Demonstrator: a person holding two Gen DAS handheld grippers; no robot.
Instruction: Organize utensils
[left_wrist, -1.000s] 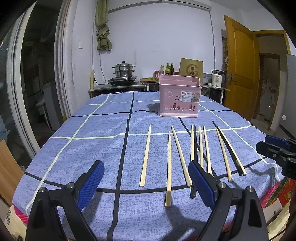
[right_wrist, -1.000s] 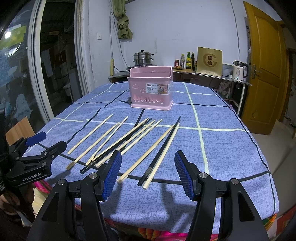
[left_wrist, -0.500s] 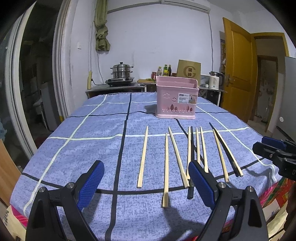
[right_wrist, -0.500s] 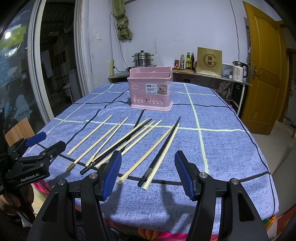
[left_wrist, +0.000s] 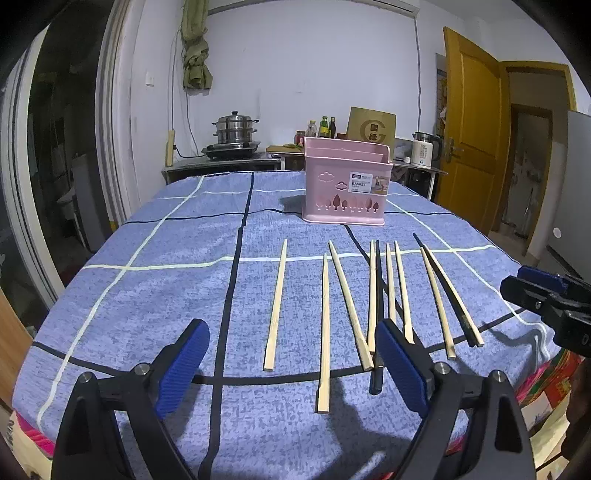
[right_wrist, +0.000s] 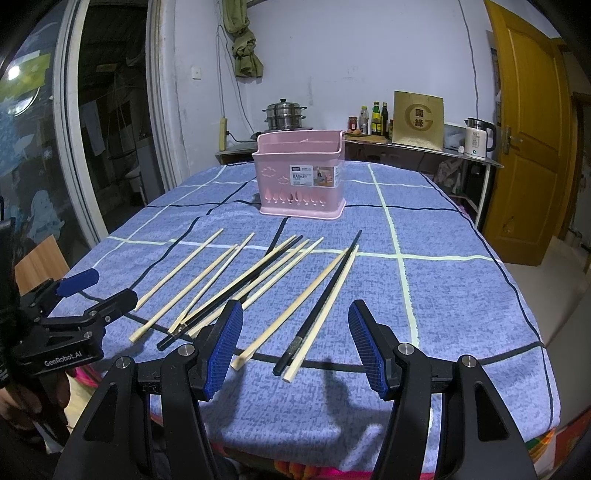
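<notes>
Several pale wooden chopsticks (left_wrist: 325, 325) (right_wrist: 291, 314) and two black ones (left_wrist: 376, 306) (right_wrist: 325, 299) lie side by side on the blue checked tablecloth (left_wrist: 147, 295) (right_wrist: 461, 295). Behind them stands a pink plastic utensil basket (left_wrist: 345, 181) (right_wrist: 301, 181), upright and with nothing seen inside. My left gripper (left_wrist: 291, 365) hovers open over the near ends of the left chopsticks, holding nothing. My right gripper (right_wrist: 295, 347) is open above the near ends of the right-hand pair, also holding nothing. Each gripper shows at the edge of the other's view.
The table's near edge runs just under both grippers. Behind the table a counter holds a steel steamer pot (left_wrist: 234, 129), bottles (right_wrist: 375, 118), a brown box (right_wrist: 417, 122) and a white kettle (right_wrist: 476, 138). A yellow door (left_wrist: 469, 122) is at the right.
The left gripper has sunk a little lower and closer toward the table, so the basket sits nearer the horizon. The right gripper has barely moved. Both stay open.
</notes>
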